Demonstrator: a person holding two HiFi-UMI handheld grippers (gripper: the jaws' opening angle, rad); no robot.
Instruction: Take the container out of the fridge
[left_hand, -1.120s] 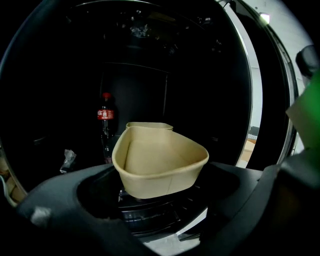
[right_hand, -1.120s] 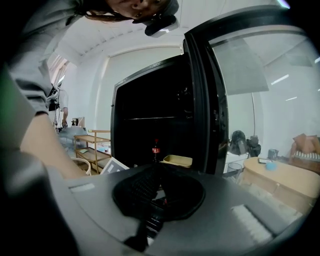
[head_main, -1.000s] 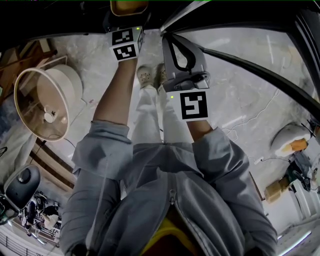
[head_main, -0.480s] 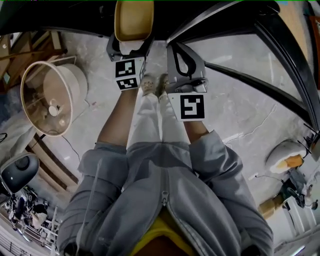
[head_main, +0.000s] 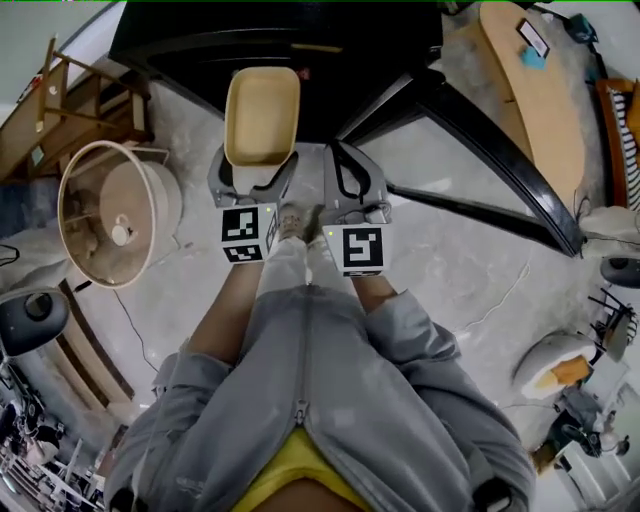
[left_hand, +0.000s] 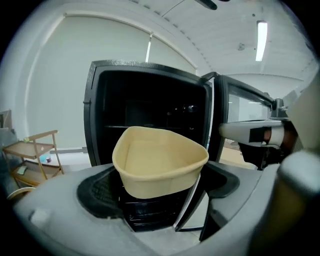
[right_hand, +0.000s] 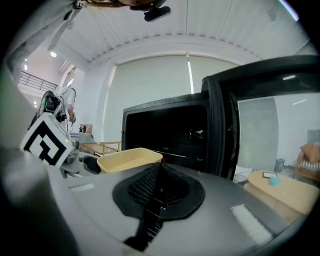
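Observation:
A beige, empty container (head_main: 262, 115) hangs in the air in front of the open black fridge (head_main: 280, 45). My left gripper (head_main: 257, 168) is shut on its near end, jaws spread wide around it. In the left gripper view the container (left_hand: 160, 160) fills the gap between the two fingers (left_hand: 100, 192), with the dark fridge interior (left_hand: 150, 107) behind it. My right gripper (head_main: 353, 170) is beside it on the right, shut and holding nothing. In the right gripper view its pads (right_hand: 150, 187) meet, and the container (right_hand: 129, 159) shows to the left.
The fridge door (head_main: 490, 150) stands open to the right of the right gripper. A round beige tub (head_main: 115, 210) and a wooden rack (head_main: 60, 100) stand on the floor at the left. A wooden table (head_main: 530, 90) is at the far right. The person's shoes (head_main: 298, 222) are below the grippers.
Both grippers have drawn back from the fridge toward the person. The container, at first only an edge at the top of the view, is now wholly in view, outside the fridge.

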